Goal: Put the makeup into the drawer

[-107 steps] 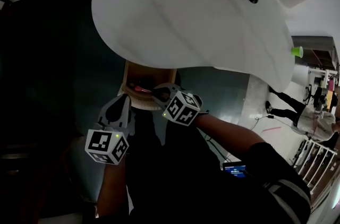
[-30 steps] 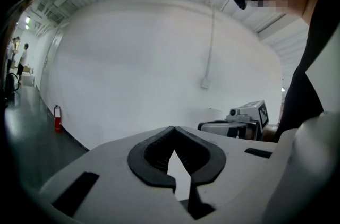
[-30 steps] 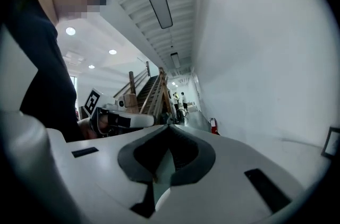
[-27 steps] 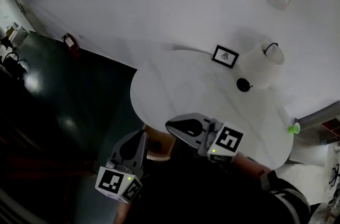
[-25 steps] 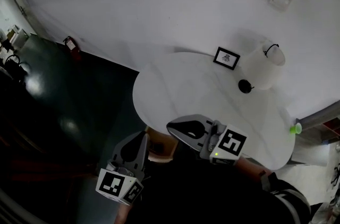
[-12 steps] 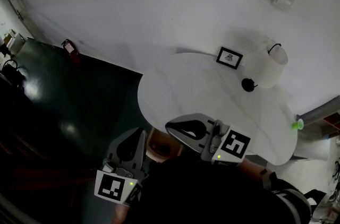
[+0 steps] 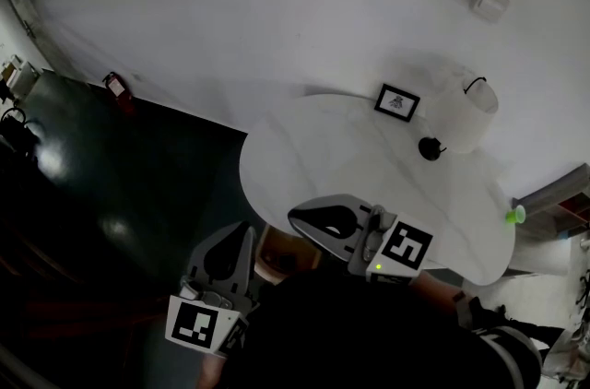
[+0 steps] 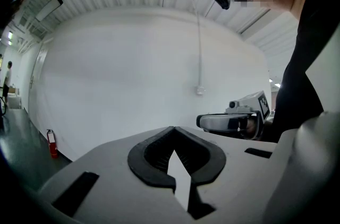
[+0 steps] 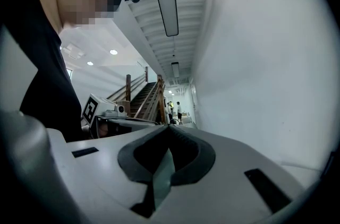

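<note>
In the head view both grippers hang in front of my dark torso, at the near edge of the white round table (image 7: 369, 166). My left gripper (image 7: 232, 235) is shut and empty; its own view shows the left gripper (image 8: 173, 128) with its tips together against a bare white wall. My right gripper (image 7: 295, 218) is also shut and empty, and in its own view the right gripper (image 9: 169, 126) has its pads meeting. A brown wooden drawer (image 7: 277, 254) shows under the table edge between the two grippers. No makeup is visible.
On the table stand a small picture frame (image 7: 397, 101), a white lamp (image 7: 467, 120) with a black base (image 7: 430, 147), and a green cup (image 7: 513, 214) at the far right edge. A red fire extinguisher (image 7: 112, 85) stands by the wall on the dark floor.
Seconds ago the view looked straight down into the open drawer with a red item inside, grippers at it. Now the view takes in the whole table. Over the last second the grippers barely shift.
</note>
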`<state>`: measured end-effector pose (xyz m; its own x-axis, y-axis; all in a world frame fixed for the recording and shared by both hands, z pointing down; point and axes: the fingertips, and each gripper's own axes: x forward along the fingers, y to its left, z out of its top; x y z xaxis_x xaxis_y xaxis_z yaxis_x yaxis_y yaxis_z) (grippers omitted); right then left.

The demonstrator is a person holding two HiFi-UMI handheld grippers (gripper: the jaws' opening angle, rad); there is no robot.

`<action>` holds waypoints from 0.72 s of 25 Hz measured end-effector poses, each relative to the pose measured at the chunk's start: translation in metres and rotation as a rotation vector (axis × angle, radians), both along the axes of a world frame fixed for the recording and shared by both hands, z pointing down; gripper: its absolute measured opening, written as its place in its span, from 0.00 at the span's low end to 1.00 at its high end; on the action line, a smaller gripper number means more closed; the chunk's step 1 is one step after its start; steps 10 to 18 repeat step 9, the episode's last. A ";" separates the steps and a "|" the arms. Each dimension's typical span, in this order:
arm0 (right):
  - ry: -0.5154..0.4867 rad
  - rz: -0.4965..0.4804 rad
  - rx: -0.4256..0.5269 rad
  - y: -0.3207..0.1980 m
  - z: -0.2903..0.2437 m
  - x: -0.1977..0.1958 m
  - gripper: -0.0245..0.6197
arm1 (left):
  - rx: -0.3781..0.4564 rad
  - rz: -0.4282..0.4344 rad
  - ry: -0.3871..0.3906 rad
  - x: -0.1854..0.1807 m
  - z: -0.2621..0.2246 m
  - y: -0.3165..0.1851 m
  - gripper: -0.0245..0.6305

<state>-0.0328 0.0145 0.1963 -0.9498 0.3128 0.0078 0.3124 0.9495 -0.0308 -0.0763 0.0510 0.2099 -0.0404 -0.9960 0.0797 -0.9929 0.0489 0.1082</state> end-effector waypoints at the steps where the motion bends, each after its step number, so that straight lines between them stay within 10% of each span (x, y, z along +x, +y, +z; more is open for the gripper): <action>1: -0.001 -0.002 0.002 0.001 0.000 -0.002 0.06 | -0.001 -0.001 0.002 -0.001 0.001 0.001 0.05; 18: 0.002 -0.017 0.008 0.008 0.004 -0.011 0.06 | -0.002 -0.015 0.007 -0.013 0.006 0.006 0.05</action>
